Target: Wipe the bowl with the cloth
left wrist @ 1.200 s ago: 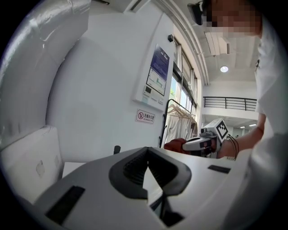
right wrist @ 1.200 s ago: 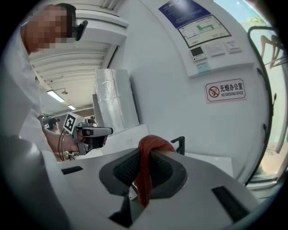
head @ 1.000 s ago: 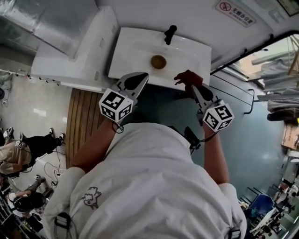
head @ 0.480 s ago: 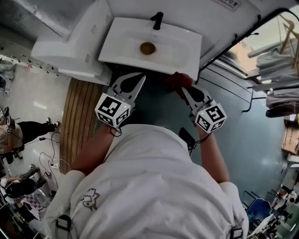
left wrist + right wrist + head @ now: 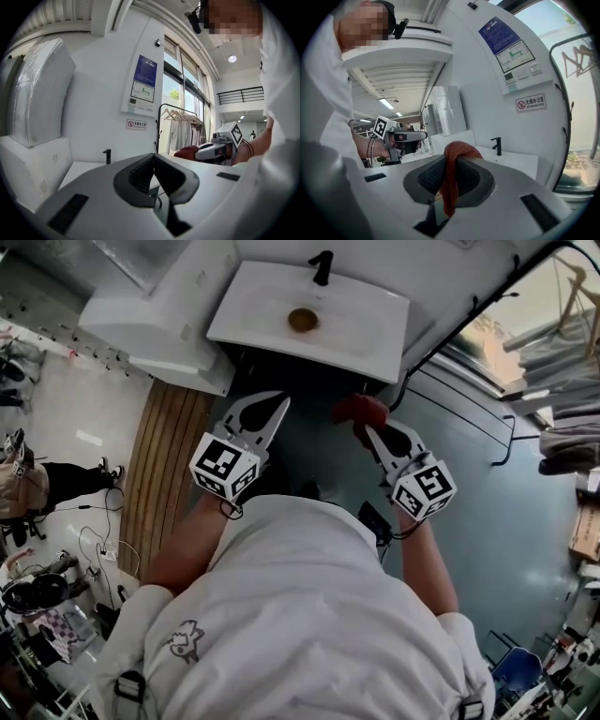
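Upper right of the right gripper view, a red no-smoking sign [image 5: 530, 102] with Chinese print and a blue poster [image 5: 506, 44] hang on the white wall. In the head view, both forearms reach forward. The left gripper [image 5: 281, 402] has its fingers pressed together, empty. The right gripper [image 5: 367, 428] pinches the red cloth [image 5: 358, 410], just below the white sink bowl [image 5: 375, 334] at top centre.

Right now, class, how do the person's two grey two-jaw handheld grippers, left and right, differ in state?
The right gripper has its jaws clamped on a red knitted cloth; the left gripper has its jaws together with nothing between them. In the head view the cloth bunches past the right gripper's tips, while the left gripper's tips are bare. Shared: each carries a black-and-white marker cube and points toward the white sink basin, short of it.
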The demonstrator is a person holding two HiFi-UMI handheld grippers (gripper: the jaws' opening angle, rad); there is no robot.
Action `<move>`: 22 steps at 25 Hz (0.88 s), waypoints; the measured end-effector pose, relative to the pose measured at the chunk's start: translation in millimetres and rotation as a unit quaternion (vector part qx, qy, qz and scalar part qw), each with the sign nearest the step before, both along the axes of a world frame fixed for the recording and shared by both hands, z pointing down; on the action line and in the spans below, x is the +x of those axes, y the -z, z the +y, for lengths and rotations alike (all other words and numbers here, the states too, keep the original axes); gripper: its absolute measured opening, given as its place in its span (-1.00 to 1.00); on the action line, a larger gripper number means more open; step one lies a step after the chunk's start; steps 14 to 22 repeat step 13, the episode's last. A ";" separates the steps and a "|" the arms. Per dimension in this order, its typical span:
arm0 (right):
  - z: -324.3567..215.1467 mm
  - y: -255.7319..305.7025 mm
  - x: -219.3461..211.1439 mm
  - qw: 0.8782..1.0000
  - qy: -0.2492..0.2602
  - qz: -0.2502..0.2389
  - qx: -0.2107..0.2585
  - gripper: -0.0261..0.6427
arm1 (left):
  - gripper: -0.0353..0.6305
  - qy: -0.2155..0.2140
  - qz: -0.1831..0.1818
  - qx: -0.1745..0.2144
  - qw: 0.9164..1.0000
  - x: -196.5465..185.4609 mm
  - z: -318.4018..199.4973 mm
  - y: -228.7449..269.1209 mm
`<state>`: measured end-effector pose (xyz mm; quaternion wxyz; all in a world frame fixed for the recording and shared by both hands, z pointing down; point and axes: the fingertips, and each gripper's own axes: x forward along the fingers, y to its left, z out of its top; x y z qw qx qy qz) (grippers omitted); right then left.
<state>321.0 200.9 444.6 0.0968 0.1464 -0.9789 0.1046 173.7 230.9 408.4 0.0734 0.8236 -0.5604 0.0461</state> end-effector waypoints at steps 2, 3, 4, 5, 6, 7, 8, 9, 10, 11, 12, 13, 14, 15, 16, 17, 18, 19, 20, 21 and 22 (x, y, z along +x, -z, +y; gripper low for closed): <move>8.5 -0.1 -0.5 1.000 0.000 0.000 -0.001 -0.77 | -0.85 -0.003 -0.003 0.001 1.000 2.0 6.9 1.3; 11.2 -0.2 -2.3 1.000 0.000 0.000 -0.001 -0.77 | -0.85 -0.003 -0.004 0.001 1.000 1.1 9.4 1.7; 13.4 -0.2 -4.6 1.000 0.000 0.000 -0.001 -0.77 | -0.85 -0.003 -0.004 0.000 1.000 -0.7 11.3 1.4; 15.1 -0.1 -6.8 1.000 -0.002 -0.001 -0.001 -0.77 | -0.85 -0.004 -0.003 -0.001 1.000 -2.8 13.0 0.4; 16.4 0.4 -8.7 1.000 -0.004 -0.002 -0.001 -0.77 | -0.85 -0.005 -0.003 -0.002 1.000 -4.7 14.2 -1.0; 17.1 1.2 -10.2 1.000 -0.006 -0.003 -0.001 -0.77 | -0.85 -0.007 -0.002 -0.003 1.000 -6.1 14.9 -2.2; 17.4 2.0 -11.4 1.000 -0.007 -0.003 0.000 -0.77 | -0.85 -0.008 -0.003 -0.004 1.000 -7.2 15.3 -2.8; 17.6 2.6 -12.5 1.000 -0.008 -0.004 0.001 -0.77 | -0.85 -0.009 -0.004 -0.003 1.000 -8.3 15.3 -2.5; 18.1 3.2 -13.3 1.000 -0.009 -0.004 0.002 -0.77 | -0.85 -0.009 -0.005 -0.002 1.000 -9.3 15.2 -1.5; 19.1 3.6 -13.8 1.000 -0.009 -0.005 0.002 -0.77 | -0.85 -0.008 -0.005 0.000 1.000 -10.3 15.1 -0.2; 20.5 3.9 -14.1 1.000 -0.009 -0.006 0.002 -0.77 | -0.85 -0.008 -0.005 0.002 1.000 -11.3 15.0 1.2; 22.0 4.2 -14.2 1.000 -0.009 -0.006 0.002 -0.77 | -0.85 -0.008 -0.005 0.005 1.000 -12.2 15.0 2.6; 22.0 4.2 -14.2 1.000 -0.009 -0.006 0.002 -0.77 | -0.85 -0.008 -0.005 0.005 1.000 -12.2 15.0 2.6; 22.0 4.2 -14.2 1.000 -0.009 -0.006 0.002 -0.77 | -0.85 -0.008 -0.005 0.005 1.000 -12.2 15.0 2.6; 22.0 4.2 -14.2 1.000 -0.009 -0.006 0.002 -0.77 | -0.85 -0.008 -0.005 0.005 1.000 -12.2 15.0 2.6; 22.0 4.2 -14.2 1.000 -0.009 -0.006 0.002 -0.77 | -0.85 -0.008 -0.005 0.005 1.000 -12.2 15.0 2.6; 22.0 4.2 -14.2 1.000 -0.009 -0.006 0.002 -0.77 | -0.85 -0.008 -0.005 0.005 1.000 -12.2 15.0 2.6; 22.0 4.2 -14.2 1.000 -0.009 -0.006 0.002 -0.77 | -0.85 -0.008 -0.005 0.005 1.000 -12.2 15.0 2.6; 22.0 4.2 -14.2 1.000 -0.009 -0.006 0.002 -0.77 | -0.85 -0.008 -0.005 0.005 1.000 -12.2 15.0 2.6; 22.0 4.2 -14.2 1.000 -0.009 -0.006 0.002 -0.77 | -0.85 -0.008 -0.005 0.005 1.000 -12.2 15.0 2.6; 22.0 4.2 -14.2 1.000 -0.009 -0.006 0.002 -0.77 | -0.85 -0.008 -0.005 0.005 1.000 -12.2 15.0 2.6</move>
